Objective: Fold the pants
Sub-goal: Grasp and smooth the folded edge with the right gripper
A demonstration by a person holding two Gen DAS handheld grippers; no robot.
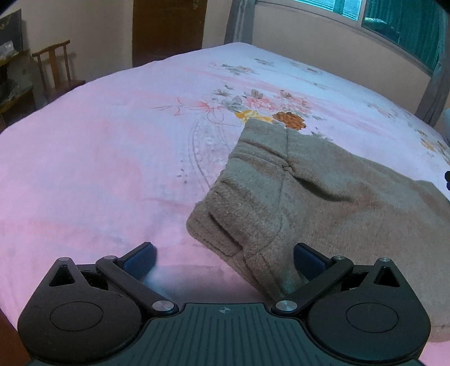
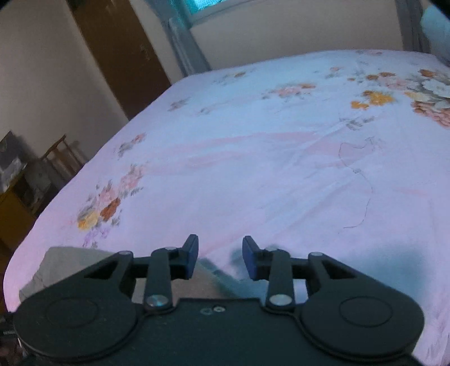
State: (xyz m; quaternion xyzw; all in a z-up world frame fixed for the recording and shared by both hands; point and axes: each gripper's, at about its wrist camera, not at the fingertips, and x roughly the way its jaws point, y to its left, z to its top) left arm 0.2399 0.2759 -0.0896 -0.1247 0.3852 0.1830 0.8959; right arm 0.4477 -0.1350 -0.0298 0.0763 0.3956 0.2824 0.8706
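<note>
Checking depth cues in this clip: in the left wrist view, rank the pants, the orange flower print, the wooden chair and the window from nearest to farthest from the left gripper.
From the left gripper, jaws open:
1. Pants, right of centre; one edge lies between the fingers.
2. Orange flower print, mid-bed, just past the pants.
3. Wooden chair, beside the bed, far left.
4. Window, back wall, upper right.

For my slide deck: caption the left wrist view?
Open left claw poised at the corner of brown pants on a floral bed.
</note>
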